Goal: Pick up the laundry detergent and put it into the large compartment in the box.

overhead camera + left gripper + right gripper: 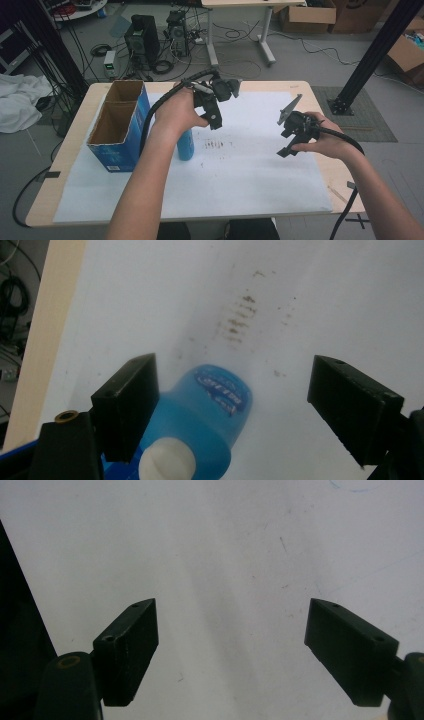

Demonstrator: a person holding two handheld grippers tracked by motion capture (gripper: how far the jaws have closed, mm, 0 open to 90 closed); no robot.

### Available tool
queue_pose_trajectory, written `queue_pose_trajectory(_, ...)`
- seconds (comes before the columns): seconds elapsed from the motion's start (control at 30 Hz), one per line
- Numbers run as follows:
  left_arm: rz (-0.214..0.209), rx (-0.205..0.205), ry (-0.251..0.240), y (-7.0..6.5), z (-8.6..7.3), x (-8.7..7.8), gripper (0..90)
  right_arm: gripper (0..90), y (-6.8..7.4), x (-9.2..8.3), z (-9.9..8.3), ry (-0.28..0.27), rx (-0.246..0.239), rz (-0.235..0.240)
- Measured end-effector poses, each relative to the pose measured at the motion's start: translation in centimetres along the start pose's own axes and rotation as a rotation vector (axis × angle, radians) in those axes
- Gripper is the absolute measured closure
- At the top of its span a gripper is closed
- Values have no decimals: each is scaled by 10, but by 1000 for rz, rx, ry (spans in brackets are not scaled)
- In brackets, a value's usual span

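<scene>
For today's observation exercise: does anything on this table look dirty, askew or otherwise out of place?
Yes. The white paper sheet covering the table carries a patch of small dark smudges near its middle, just right of the upright blue bottle. In the left gripper view the specks lie in short rows beyond the bottle. Nothing looks spilled or tipped.

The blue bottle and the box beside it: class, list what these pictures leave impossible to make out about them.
- Blue bottle, high view: the person's left hand and forearm cover its top.
- Bottle label, left gripper view: blurred print, unreadable; the bottom edge cuts off the white cap.
- Left gripper: whether its nearer finger touches the bottle is unclear.
- Box, high view: the walls hide the floor of its compartments.
</scene>
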State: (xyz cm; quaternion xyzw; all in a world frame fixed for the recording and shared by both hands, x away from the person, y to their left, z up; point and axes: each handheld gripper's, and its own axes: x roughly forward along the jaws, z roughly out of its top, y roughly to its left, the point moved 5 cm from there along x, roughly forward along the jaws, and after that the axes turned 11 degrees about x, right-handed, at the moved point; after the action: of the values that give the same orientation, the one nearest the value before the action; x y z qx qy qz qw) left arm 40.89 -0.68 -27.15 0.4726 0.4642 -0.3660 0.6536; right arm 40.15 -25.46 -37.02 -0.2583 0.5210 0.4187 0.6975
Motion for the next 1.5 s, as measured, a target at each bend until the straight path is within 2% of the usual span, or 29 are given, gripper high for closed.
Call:
queue_pose_trajectory(0.03, 0, 0, 0, 0, 0, 0, 214, 215, 0, 0, 0, 0, 0, 0)
queue_pose_trajectory(0.2, 35, -79, 28, 6, -14, -3, 212, 216, 0, 0, 3, -2, -9, 2)
queue_pose_trajectory(0.27, 49, -145, 30, 11, -21, -7, 211, 216, -1, 1, 5, -3, -10, 4)
queue_pose_trajectory(0.3, 49, -145, 30, 11, -21, -7, 212, 216, -1, 1, 5, -3, -10, 4)
queue_pose_trajectory(0.33, 54, -168, 30, 12, -23, -8, 212, 215, -1, 2, 6, -5, -15, 6)
queue_pose_trajectory(0.37, 55, -217, 36, 14, -27, -10, 211, 215, -1, 2, 6, -2, -13, 8)
queue_pose_trajectory(0.4, 57, -242, 41, 15, -29, -11, 212, 215, -1, 2, 7, -3, -14, 10)
queue_pose_trajectory(0.5, 70, -308, 77, 18, -34, -13, 214, 217, -2, 3, 7, -4, -13, 13)
queue_pose_trajectory(0.57, 72, -324, 79, 18, -34, -13, 212, 220, -2, 3, 8, -6, -15, 15)
queue_pose_trajectory(0.6, 75, -372, 90, 18, -37, -12, 212, 219, -2, 3, 9, -10, -16, 18)
queue_pose_trajectory(0.63, 75, -372, 90, 18, -37, -12, 209, 219, -2, 3, 9, -10, -16, 18)
queue_pose_trajectory(0.67, 77, -405, 97, 18, -38, -10, 205, 220, -1, 4, 9, -12, -17, 19)
queue_pose_trajectory(0.73, 79, -420, 99, 19, -39, -9, 206, 220, 0, 4, 10, -14, -20, 22)
queue_pose_trajectory(0.83, 73, -482, 86, 18, -44, -4, 203, 220, 1, 5, 10, -15, -25, 23)
queue_pose_trajectory(0.9, 68, -507, 75, 17, -45, 0, 202, 222, 1, 6, 11, -18, -26, 26)
queue_pose_trajectory(0.97, 61, -509, 77, 17, -46, 2, 202, 222, 2, 6, 11, -18, -28, 28)
queue_pose_trajectory(1.0, 55, -539, 67, 17, -49, 7, 200, 222, 2, 7, 12, -19, -31, 28)
queue_pose_trajectory(1.1, 51, -558, 61, 18, -51, 9, 196, 223, 3, 8, 13, -22, -34, 32)
queue_pose_trajectory(1.13, 50, -582, 50, 19, -52, 13, 196, 223, 4, 9, 14, -23, -37, 35)
queue_pose_trajectory(1.17, 50, -582, 50, 19, -52, 13, 197, 223, 4, 9, 14, -23, -37, 35)
queue_pose_trajectory(1.2, 40, -601, 49, 19, -53, 16, 199, 224, 4, 10, 14, -21, -37, 34)
queue_pose_trajectory(1.27, 35, -604, 52, 20, -53, 17, 199, 226, 4, 10, 15, -20, -38, 33)
queue_pose_trajectory(1.3, 24, -619, 54, 21, -54, 20, 200, 227, 3, 10, 16, -23, -41, 34)
queue_pose_trajectory(1.37, 19, -622, 57, 21, -54, 20, 202, 228, 3, 10, 16, -26, -39, 34)
queue_pose_trajectory(1.43, -3, -649, 56, 23, -53, 23, 206, 228, 3, 10, 16, -30, -38, 35)
queue_pose_trajectory(1.5, -5, -654, 56, 24, -53, 25, 214, 227, 3, 10, 16, -29, -39, 35)
